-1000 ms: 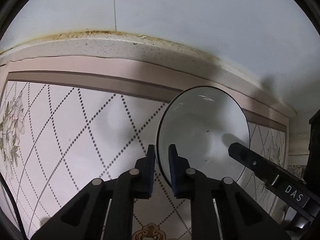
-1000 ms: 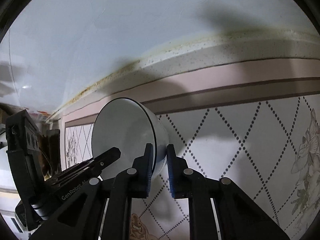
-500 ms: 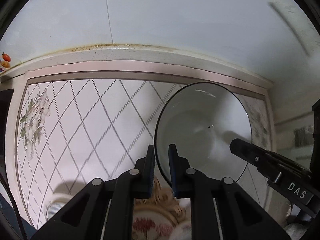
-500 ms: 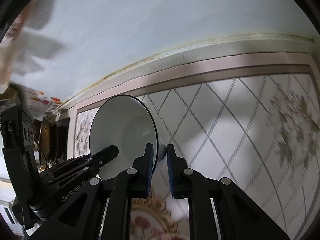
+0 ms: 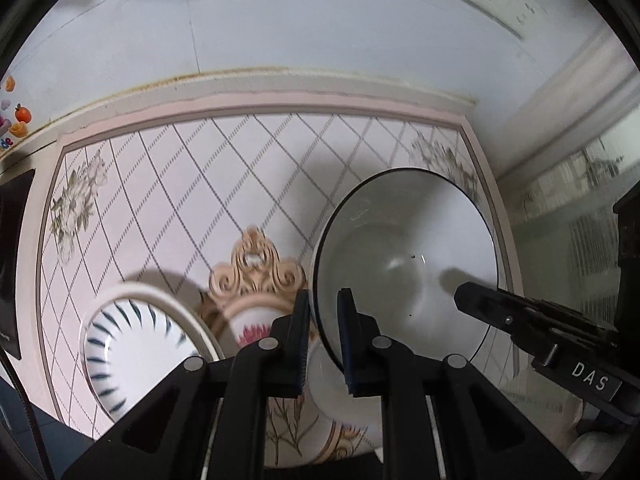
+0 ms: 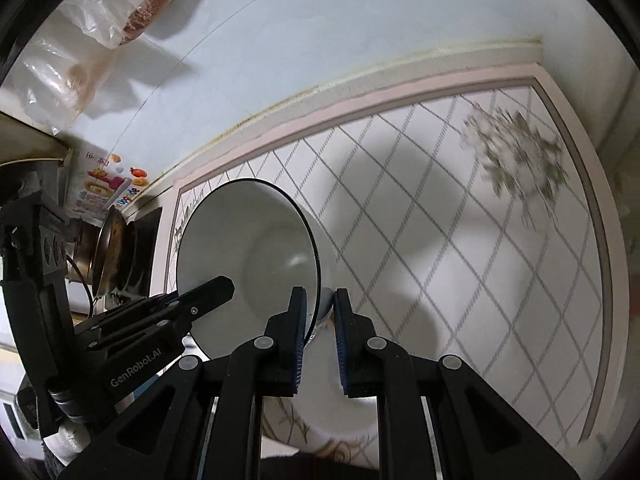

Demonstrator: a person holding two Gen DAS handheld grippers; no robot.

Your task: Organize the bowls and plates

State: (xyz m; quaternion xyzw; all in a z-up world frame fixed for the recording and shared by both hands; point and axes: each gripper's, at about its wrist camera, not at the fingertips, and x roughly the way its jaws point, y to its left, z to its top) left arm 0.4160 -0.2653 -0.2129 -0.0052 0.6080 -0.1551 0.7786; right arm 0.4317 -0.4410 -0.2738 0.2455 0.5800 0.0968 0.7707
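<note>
A white bowl with a thin dark rim (image 5: 404, 264) is held on edge between both grippers above the patterned tabletop. My left gripper (image 5: 323, 312) is shut on its rim on one side. My right gripper (image 6: 320, 312) is shut on the opposite rim of the same bowl (image 6: 248, 264). Each gripper shows in the other's view: the right one (image 5: 520, 316) and the left one (image 6: 168, 316). Below the left gripper, a white bowl with dark blue rim strokes (image 5: 132, 352) sits on the table, partly hidden by the fingers.
The table has a diamond-grid cloth with a floral centre motif (image 5: 256, 272). A white wall runs behind it. A stove with a metal pan (image 6: 112, 248) stands at the left. A plastic bag (image 6: 100, 28) hangs on the wall.
Both grippers have tilted down with the bowl. More of the tabletop shows, and the blue-stroked bowl and the floral centre motif have come into view.
</note>
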